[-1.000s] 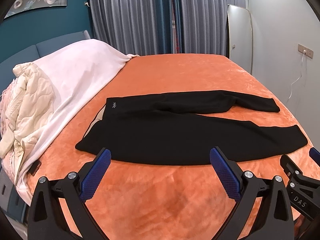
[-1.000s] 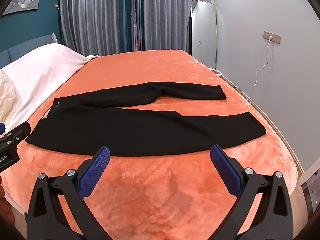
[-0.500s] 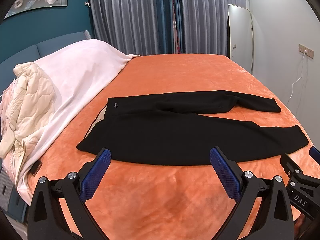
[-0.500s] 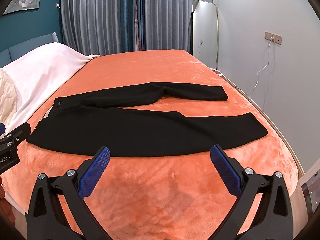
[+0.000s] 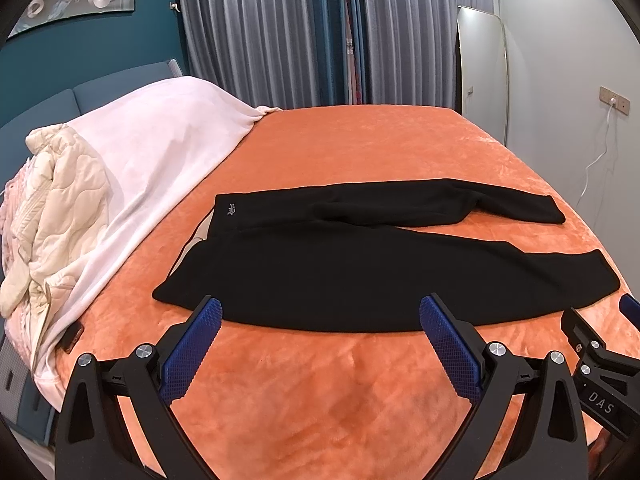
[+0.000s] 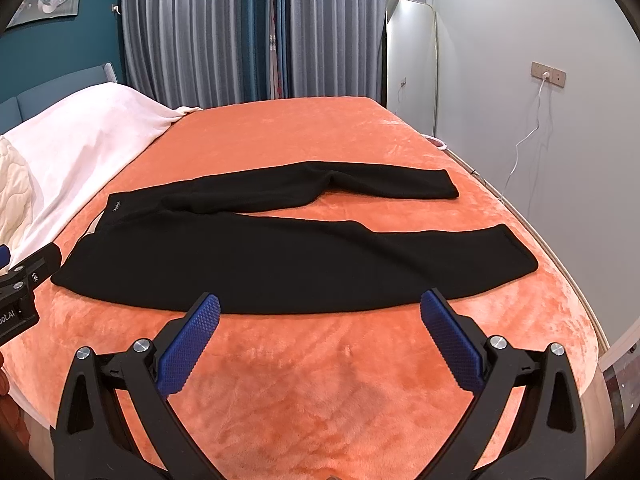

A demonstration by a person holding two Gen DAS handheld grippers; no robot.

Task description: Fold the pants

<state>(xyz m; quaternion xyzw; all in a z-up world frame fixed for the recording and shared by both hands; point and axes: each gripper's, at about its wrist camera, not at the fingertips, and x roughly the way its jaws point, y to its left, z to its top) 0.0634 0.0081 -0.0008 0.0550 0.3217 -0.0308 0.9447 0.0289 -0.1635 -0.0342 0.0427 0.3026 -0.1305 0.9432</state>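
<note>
Left claw (image 5: 320, 322) spread wide, empty, hovering over the orange bed (image 5: 360, 144) just short of the black pants (image 5: 360, 276). Pants lie flat ahead of both claws: waistband forward-left, two legs splayed toward forward-right, unfolded. Right claw (image 6: 320, 318) likewise wide apart, holding nothing. Judgement: first fold pending. Best approach: left claw pinches near waist corner, right claw near hem, both layers caught, then lift together and carry the near leg over the far one, edges aligned.
</note>
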